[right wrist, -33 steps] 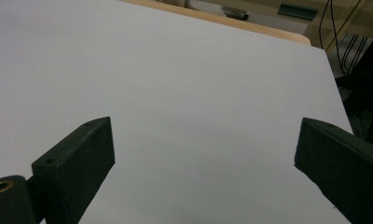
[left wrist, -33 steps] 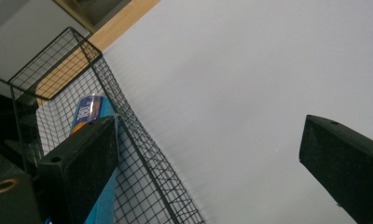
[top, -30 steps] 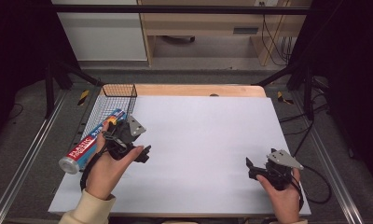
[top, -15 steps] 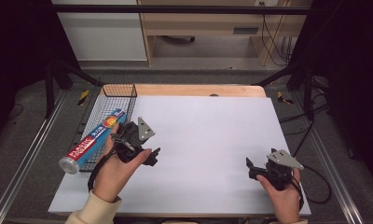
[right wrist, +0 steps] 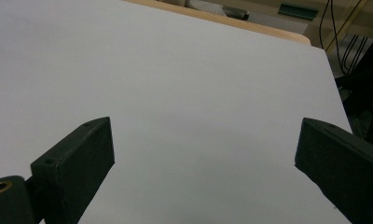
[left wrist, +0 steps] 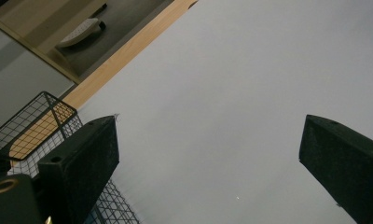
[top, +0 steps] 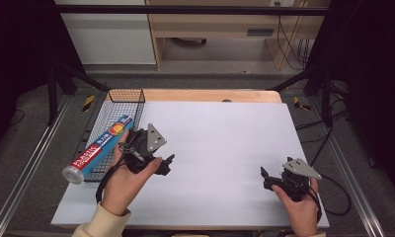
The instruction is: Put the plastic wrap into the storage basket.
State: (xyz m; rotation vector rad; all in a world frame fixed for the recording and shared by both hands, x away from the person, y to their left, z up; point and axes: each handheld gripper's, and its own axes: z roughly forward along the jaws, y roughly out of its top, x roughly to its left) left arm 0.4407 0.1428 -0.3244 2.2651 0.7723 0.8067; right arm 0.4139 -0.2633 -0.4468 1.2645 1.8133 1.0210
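Left gripper (top: pixel 167 165) drifted rightward from wire basket (top: pixel 102 118) onto open white tabletop (top: pixel 225 138), jaws spread wide, pinching nothing. Plastic wrap roll (top: pixel 98 149) lies slantwise in basket at table's left edge, near end poking past basket's front rim, just beside left hand (top: pixel 129 180). Right gripper (top: pixel 263 178) unmoved near front right corner, jaws spread wide, empty, well apart from roll.
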